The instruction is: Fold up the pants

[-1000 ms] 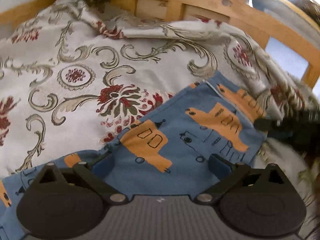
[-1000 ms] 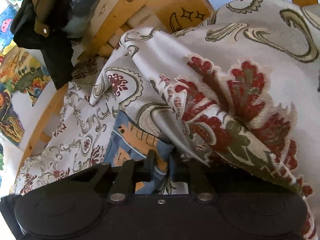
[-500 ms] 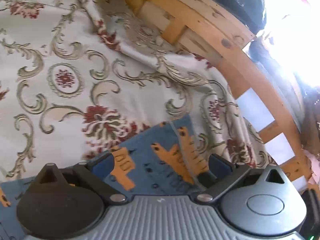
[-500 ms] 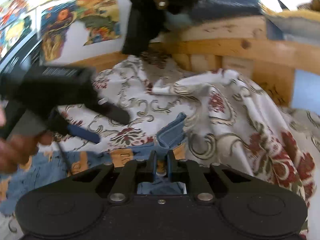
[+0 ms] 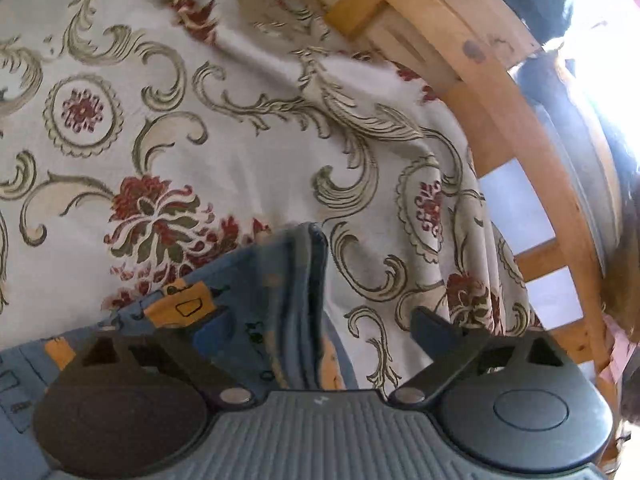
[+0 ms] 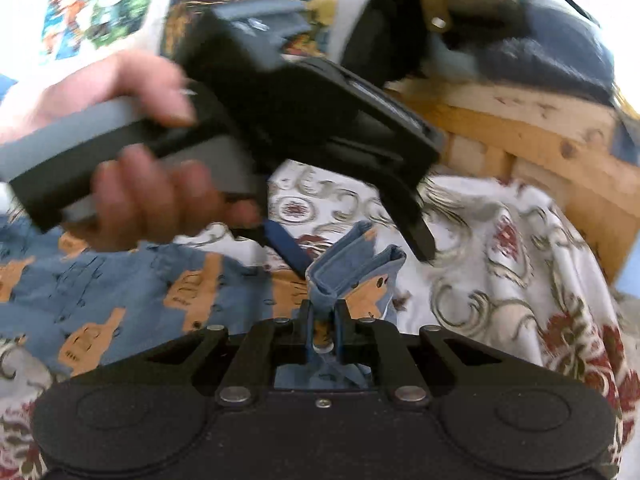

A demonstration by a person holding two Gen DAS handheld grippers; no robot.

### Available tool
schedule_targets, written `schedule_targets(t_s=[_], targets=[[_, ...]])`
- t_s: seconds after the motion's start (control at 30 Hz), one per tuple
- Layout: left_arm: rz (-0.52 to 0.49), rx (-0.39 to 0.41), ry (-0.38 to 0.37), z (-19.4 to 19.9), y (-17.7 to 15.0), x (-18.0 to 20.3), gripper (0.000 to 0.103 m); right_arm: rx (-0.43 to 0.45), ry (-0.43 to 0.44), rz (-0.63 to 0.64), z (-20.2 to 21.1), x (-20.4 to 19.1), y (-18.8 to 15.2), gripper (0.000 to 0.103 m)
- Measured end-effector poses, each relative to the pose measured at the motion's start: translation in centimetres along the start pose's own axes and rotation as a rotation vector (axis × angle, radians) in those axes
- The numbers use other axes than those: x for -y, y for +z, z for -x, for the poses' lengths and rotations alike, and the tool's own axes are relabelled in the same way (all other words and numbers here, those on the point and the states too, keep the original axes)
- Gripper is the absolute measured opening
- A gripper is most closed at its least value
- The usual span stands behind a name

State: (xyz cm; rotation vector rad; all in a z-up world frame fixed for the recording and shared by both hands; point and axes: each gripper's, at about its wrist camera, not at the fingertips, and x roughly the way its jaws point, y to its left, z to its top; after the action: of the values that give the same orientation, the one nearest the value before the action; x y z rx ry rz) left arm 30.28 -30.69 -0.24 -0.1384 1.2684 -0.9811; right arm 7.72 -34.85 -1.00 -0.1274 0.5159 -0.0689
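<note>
Floral bedspread point(image 5: 248, 168): one pants point(image 6: 132, 280), two tools point(image 6: 322, 320).

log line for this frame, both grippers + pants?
left gripper: open, over pants | right gripper: shut on pants hem | bedspread underneath

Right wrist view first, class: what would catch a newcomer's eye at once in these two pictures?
The blue cotton pants with orange vehicle prints, spread over the cream floral bedspread, stand out; the right tongs pinch a bunched hem at centre. Above, a hand grips the black left tongs, open over that hem. A pale wooden frame curves behind.
</note>
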Motion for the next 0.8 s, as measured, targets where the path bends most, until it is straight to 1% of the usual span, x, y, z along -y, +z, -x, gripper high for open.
schedule_targets(t_s=[0.1, 0.13, 0.17, 0.2, 0.27, 0.33, 0.4, 0.43, 0.47, 0.57, 0.63, 0.7, 0.77, 0.8], targets=[[0.056, 0.0, -0.002, 0.1, -0.1, -1.2, 0.064, 0.008, 0.019, 0.04, 0.1, -0.7, 0.0, 0.011], [0.07, 0.001, 0.004, 0.2, -0.2, -1.5, 0.042, 0.01, 0.024, 0.05, 0.3, -1.0, -0.1, 0.011], [0.086, 0.004, 0.012, 0.4, -0.3, -2.0, 0.034, 0.012, 0.027, 0.059, 0.3, -1.1, -0.1, 0.011], [0.098, 0.012, 0.012, 0.7, -0.4, -2.3, 0.033, 0.016, 0.03, 0.071, 0.4, -1.3, -0.1, 0.011], [0.12, 0.042, -0.007, 1.7, -0.7, -3.0, 0.023, 0.035, 0.035, 0.101, 0.8, -1.8, 0.0, 0.011], [0.143, 0.072, -0.038, 3.1, -1.2, -3.6, 0.02, 0.064, 0.045, 0.14, 1.5, -2.3, 0.0, 0.011], [0.152, 0.106, -0.053, 4.6, -1.7, -3.9, 0.019, 0.094, 0.061, 0.192, 2.4, -3.3, 0.0, 0.011], [0.153, 0.125, -0.064, 5.5, -2.1, -4.1, 0.019, 0.111, 0.073, 0.22, 2.9, -3.9, 0.0, 0.01], [0.155, 0.142, -0.075, 6.2, -2.4, -4.3, 0.018, 0.127, 0.09, 0.248, 3.4, -4.4, 0.0, 0.007], [0.177, 0.189, -0.092, 8.5, -4.0, -5.2, 0.018, 0.149, 0.133, 0.329, 4.4, -6.3, -0.1, 0.007], [0.182, 0.217, -0.088, 9.8, -5.2, -5.9, 0.018, 0.147, 0.162, 0.35, 4.9, -7.4, -0.1, 0.007], [0.195, 0.236, -0.064, 10.7, -6.3, -7.2, 0.018, 0.126, 0.19, 0.352, 4.9, -8.3, -0.2, 0.007], [0.241, 0.237, -0.052, 11.0, -7.1, -8.9, 0.018, 0.1, 0.199, 0.351, 4.7, -9.3, -0.2, 0.007], [0.278, 0.235, -0.048, 11.0, -7.6, -9.9, 0.018, 0.087, 0.219, 0.339, 4.6, -9.6, -0.2, 0.007]])
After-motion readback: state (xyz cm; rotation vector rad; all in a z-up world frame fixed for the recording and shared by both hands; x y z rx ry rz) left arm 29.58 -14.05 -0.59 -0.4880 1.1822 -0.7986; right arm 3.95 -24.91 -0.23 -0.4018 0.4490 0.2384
